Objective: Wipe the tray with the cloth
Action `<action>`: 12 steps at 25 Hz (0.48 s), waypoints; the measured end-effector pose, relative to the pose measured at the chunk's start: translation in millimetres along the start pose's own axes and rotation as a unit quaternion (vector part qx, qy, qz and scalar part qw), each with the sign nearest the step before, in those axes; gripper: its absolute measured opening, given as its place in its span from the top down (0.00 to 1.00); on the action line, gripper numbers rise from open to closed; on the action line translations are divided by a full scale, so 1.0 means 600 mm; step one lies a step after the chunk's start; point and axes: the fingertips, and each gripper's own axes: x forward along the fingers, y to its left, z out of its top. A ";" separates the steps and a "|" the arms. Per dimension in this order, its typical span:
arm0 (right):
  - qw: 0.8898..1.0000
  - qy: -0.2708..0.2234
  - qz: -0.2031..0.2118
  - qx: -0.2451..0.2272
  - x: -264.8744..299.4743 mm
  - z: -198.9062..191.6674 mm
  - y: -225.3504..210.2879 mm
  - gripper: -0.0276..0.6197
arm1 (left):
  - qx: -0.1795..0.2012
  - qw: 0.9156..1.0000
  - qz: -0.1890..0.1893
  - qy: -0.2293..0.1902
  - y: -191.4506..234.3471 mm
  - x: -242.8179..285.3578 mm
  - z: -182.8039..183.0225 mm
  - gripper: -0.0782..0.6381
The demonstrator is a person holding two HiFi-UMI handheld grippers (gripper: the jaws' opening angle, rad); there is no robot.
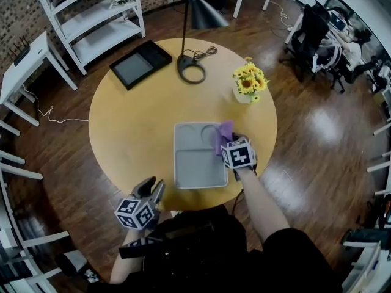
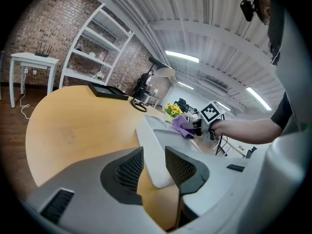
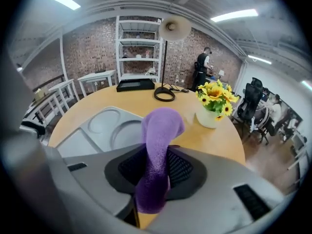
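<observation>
Grey compartment tray [image 1: 198,166] lies flat near the round worktop's [image 1: 140,121] front edge. Purple cloth [image 1: 223,134], pinched in the right tool [image 1: 231,144], overhangs the tray's far right corner, apparently placed for wiping. Left tool [image 2: 153,165], jaws apart and empty, hovers nearby, probably to steady the tray.

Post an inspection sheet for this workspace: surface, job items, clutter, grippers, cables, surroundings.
Surface: round yellow wooden table.
Job's things: grey compartmented plastic tray lies flat near the table's near edge; purple cloth is over its far right corner.
Clutter: black flat square tray, black lamp with ring base, yellow flowers in a white pot, all beyond the grey tray.
Grippers: left gripper jaws open, empty, at the table's near edge; right gripper jaws shut on the purple cloth.
Cables: black lamp cord on the table; white cable on the floor.
Surroundings: white shelf unit, black office chair, wooden floor.
</observation>
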 end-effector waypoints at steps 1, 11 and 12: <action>1.000 -0.007 0.010 0.004 -0.006 0.006 0.010 0.80 | -0.002 1.000 0.001 -0.005 0.001 -0.004 0.003 0.70; 0.980 -0.068 0.154 -0.104 -0.009 0.089 0.341 0.80 | -0.003 1.000 0.009 -0.014 0.017 -0.051 0.002 0.70; 0.981 -0.062 0.141 -0.119 0.004 0.082 0.344 0.80 | 0.000 1.000 0.010 -0.013 0.016 -0.055 0.002 0.70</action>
